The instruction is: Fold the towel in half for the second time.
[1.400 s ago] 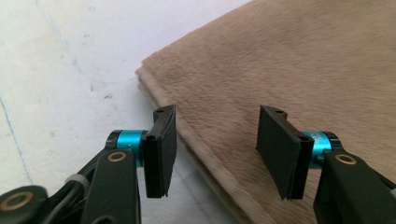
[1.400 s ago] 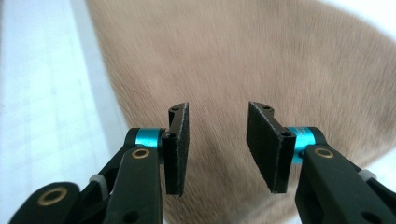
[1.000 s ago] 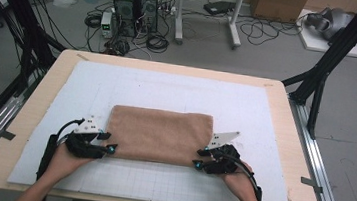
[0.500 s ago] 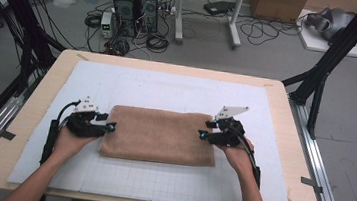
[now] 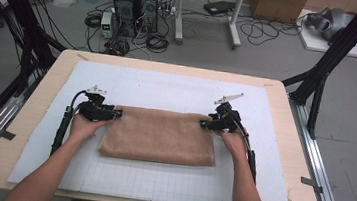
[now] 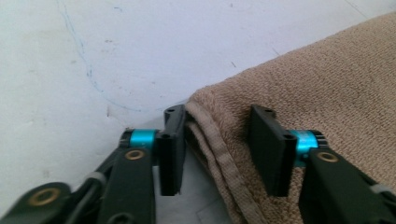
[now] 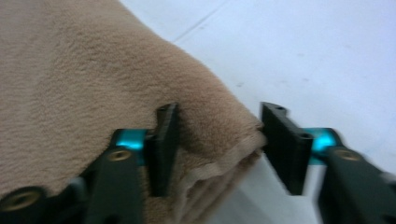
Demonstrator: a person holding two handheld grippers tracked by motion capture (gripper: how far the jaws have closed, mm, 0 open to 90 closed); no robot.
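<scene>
A tan towel (image 5: 157, 136), folded into a long rectangle, lies flat on the white mat (image 5: 168, 87). My left gripper (image 5: 117, 114) is at its far left corner. In the left gripper view the open jaws (image 6: 217, 116) straddle that hemmed corner (image 6: 210, 126) and have just been closing. The towel fills the gap and one pad touches the hem. My right gripper (image 5: 203, 124) is at the far right corner. Its jaws (image 7: 219, 112) stand either side of the folded corner (image 7: 210, 126), closing a little, with a sliver of mat showing beside one pad.
The mat covers most of a wooden table (image 5: 292, 142) whose bare edges run along both sides. Black frame posts (image 5: 328, 66) stand at the far corners. Computer towers (image 5: 136, 3) and cables sit on the floor beyond.
Both hands have slid from the towel's near corners away from the person to its far corners. The towel itself has stayed in place.
</scene>
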